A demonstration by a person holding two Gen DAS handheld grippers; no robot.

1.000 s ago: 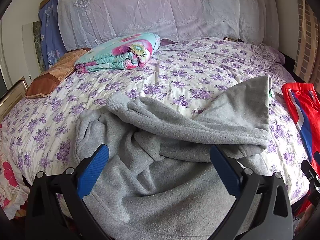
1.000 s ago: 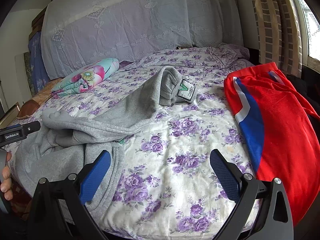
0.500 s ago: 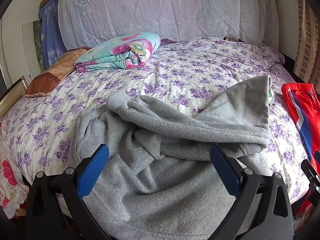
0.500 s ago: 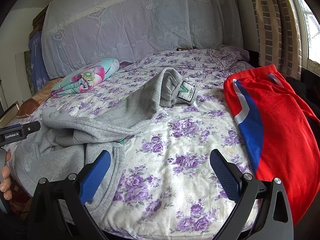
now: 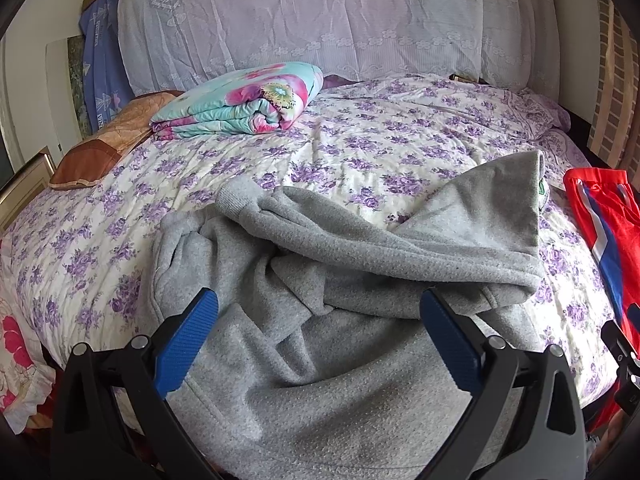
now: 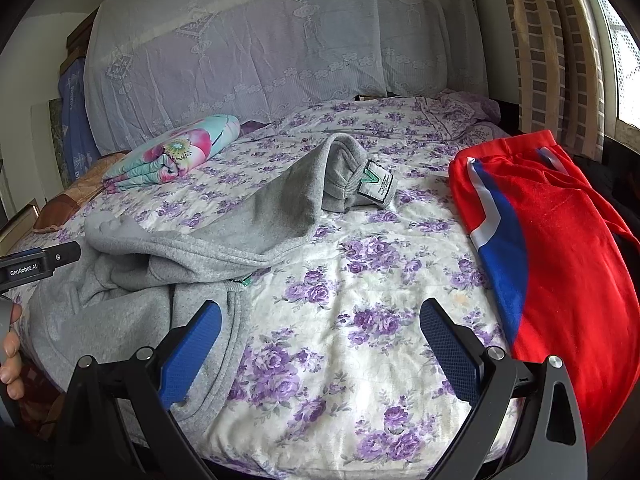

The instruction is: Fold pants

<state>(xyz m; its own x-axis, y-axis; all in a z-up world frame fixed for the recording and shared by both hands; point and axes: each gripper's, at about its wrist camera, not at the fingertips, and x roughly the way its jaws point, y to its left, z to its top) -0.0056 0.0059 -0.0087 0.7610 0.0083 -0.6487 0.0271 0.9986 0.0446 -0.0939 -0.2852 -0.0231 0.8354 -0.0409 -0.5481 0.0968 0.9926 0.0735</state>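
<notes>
One pair of grey pants lies crumpled on the flowered bed, directly under and ahead of your left claw, which stands wide and holds nothing. Your right claw, also wide and holding nothing, has the pants at its left and a red garment at its right.
</notes>
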